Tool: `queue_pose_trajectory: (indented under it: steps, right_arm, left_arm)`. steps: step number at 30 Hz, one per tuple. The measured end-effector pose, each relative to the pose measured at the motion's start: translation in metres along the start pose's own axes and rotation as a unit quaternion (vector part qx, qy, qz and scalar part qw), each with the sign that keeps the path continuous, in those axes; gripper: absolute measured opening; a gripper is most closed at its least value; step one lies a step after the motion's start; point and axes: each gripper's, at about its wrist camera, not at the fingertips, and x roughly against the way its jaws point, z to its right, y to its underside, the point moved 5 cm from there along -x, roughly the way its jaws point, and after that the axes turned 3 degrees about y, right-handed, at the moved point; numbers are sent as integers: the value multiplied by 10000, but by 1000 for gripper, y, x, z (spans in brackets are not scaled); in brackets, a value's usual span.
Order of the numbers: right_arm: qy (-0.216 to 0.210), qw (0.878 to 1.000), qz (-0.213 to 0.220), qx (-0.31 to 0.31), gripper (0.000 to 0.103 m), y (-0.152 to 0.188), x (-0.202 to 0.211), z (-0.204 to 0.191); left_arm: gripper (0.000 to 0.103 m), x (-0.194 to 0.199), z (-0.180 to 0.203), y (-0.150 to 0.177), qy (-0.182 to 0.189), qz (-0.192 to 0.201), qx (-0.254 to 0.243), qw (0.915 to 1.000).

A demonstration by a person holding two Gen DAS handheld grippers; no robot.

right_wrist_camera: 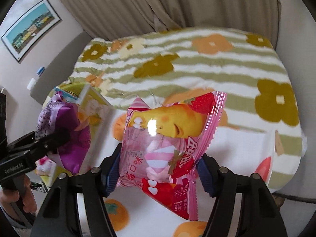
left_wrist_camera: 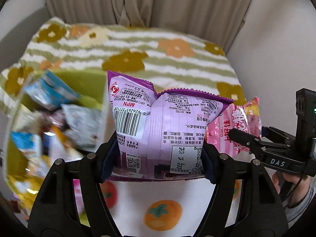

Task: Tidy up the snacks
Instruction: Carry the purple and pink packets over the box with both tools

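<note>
My left gripper (left_wrist_camera: 158, 156) is shut on a purple snack bag (left_wrist_camera: 158, 122), held back side up above the cloth; the bag also shows in the right wrist view (right_wrist_camera: 65, 130). My right gripper (right_wrist_camera: 158, 169) is shut on a pink strawberry marshmallow packet (right_wrist_camera: 167, 138), held above the cloth; the packet shows at the right of the left wrist view (left_wrist_camera: 235, 126). The two grippers are side by side, the left one to the left. A green box (left_wrist_camera: 85, 83) with several snack packets (left_wrist_camera: 51, 114) stands at the left.
A white cloth with orange persimmons (left_wrist_camera: 162, 213) lies under both grippers. Behind it is a green-striped flowered blanket (right_wrist_camera: 197, 67), then beige curtains (right_wrist_camera: 158, 4). The green box's wall (right_wrist_camera: 92, 102) stands left of the pink packet. A framed picture (right_wrist_camera: 29, 33) hangs at the left.
</note>
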Motion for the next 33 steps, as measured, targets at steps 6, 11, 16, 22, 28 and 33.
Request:
queue_pose_trajectory:
  steps: [6, 11, 16, 22, 28, 33]
  right_arm:
    - [-147, 9984, 470, 288, 64, -27, 30, -71]
    - [-331, 9959, 697, 479, 64, -42, 33, -134]
    - [-452, 9945, 675, 661, 64, -49, 16, -188]
    - [-510, 9950, 535, 673, 64, -49, -10, -233]
    - [-389, 9968, 441, 532, 64, -47, -30, -258]
    - [-242, 9983, 402, 357, 64, -40, -39, -266]
  left_arm:
    - [68, 58, -55, -16, -209, 330, -30, 9992]
    - [68, 89, -110, -20, -374, 495, 81, 9980]
    - [68, 105, -166, -9, -554, 469, 230, 9971]
    - [68, 102, -222, 12, -528, 207, 360, 9977]
    - [77, 90, -250, 27, -337, -5, 189, 9993]
    - [102, 77, -262, 35, -335, -52, -115, 9994]
